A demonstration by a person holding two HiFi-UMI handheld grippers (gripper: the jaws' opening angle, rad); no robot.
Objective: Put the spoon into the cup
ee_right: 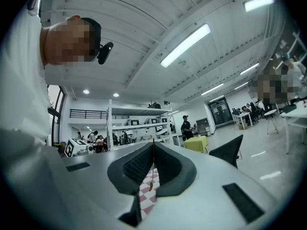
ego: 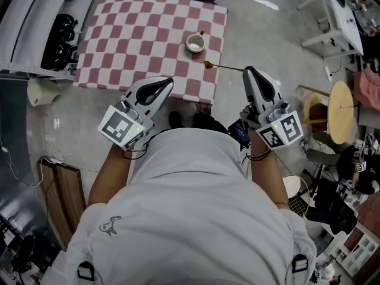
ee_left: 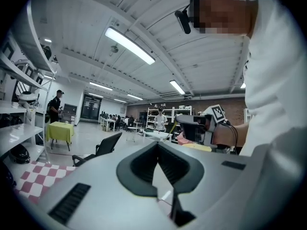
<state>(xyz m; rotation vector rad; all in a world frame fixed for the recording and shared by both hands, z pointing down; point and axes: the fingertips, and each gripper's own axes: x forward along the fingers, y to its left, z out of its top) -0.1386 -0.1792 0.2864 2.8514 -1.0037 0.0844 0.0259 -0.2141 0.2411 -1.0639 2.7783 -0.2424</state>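
Observation:
A white cup (ego: pixel 195 43) stands near the right edge of the red-and-white checkered table (ego: pixel 136 34). My right gripper (ego: pixel 248 70) hovers just off that table's right edge, shut on the tip of the spoon's handle. The golden spoon (ego: pixel 221 67) sticks out leftward, its bowl over the table edge a little below and right of the cup. In the right gripper view the spoon (ee_right: pixel 150 186) hangs from the closed jaws (ee_right: pixel 153 145) over the checks. My left gripper (ego: pixel 171 80) is shut and holds nothing at the table's near edge; its jaws (ee_left: pixel 158 146) meet at the tip.
Black helmets (ego: pixel 59 40) sit on a white shelf unit left of the table. A wooden board (ego: pixel 62 192) lies on the floor at lower left. A round wooden stool (ego: pixel 340 111) and a white desk (ego: pixel 341 16) stand to the right. A black chair (ee_left: pixel 103 147) is nearby.

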